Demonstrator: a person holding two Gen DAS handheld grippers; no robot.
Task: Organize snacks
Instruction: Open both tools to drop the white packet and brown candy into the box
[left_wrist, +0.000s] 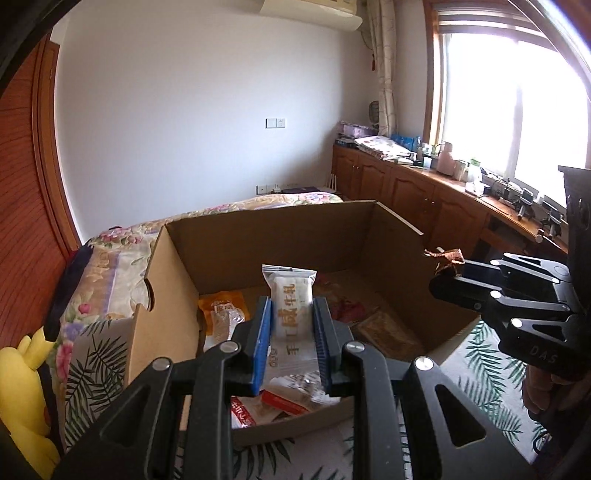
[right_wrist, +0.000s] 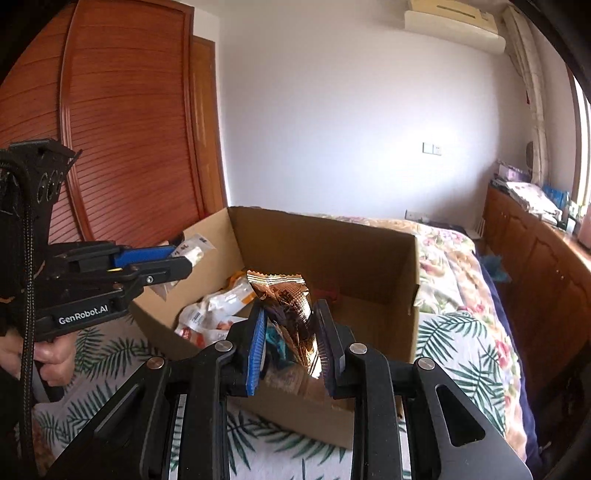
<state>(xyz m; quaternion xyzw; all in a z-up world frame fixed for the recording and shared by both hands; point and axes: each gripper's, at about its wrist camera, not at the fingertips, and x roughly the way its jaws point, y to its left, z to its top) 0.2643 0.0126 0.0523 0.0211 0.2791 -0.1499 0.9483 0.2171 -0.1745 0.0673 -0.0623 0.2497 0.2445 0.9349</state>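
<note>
An open cardboard box (left_wrist: 258, 236) stands on the bed with several snack packets inside. My left gripper (left_wrist: 291, 328) is shut on a white snack packet (left_wrist: 291, 299) with orange lettering, held upright above the box's near part. My right gripper (right_wrist: 291, 332) is shut on a brown and gold foil snack packet (right_wrist: 288, 299), held over the box (right_wrist: 332, 251). The right gripper also shows in the left wrist view (left_wrist: 447, 273) at the box's right wall. The left gripper shows in the right wrist view (right_wrist: 177, 258) at the box's left wall.
The bed has a floral and leaf-print cover (right_wrist: 461, 332). A yellow plush toy (left_wrist: 26, 406) lies at the left. Wooden cabinets (left_wrist: 406, 192) with clutter run under the window on the right. A wooden wardrobe (right_wrist: 129, 129) stands on the left.
</note>
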